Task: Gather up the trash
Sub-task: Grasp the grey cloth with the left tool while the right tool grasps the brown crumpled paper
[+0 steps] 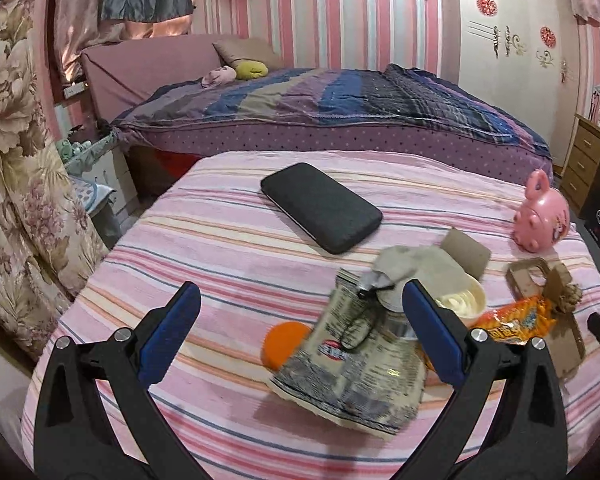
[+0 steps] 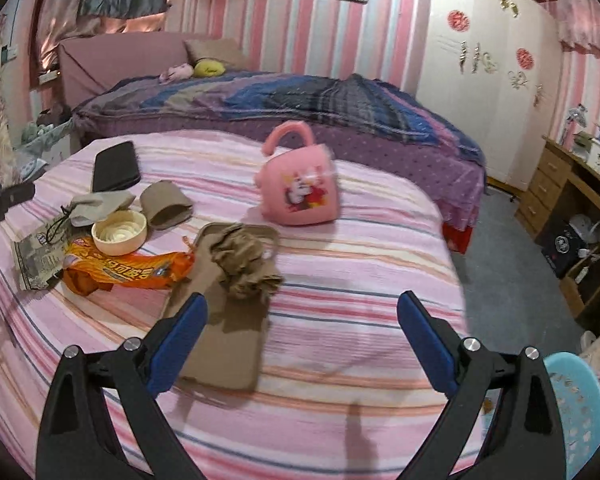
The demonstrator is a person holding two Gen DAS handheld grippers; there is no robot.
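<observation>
Here, both the left gripper (image 1: pixel 300 316) and the right gripper (image 2: pixel 302 326) hang low over the striped counter (image 2: pixel 360 280), jaws wide, near the orange wrapper (image 2: pixel 128 270).

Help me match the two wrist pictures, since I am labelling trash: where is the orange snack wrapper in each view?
Left wrist view: the orange snack wrapper lies at the right, beyond the right finger, beside the cream tub.
Right wrist view: the wrapper lies left of centre, just below the same tub.
Shared landmark: the black phone on the striped cover.
</observation>
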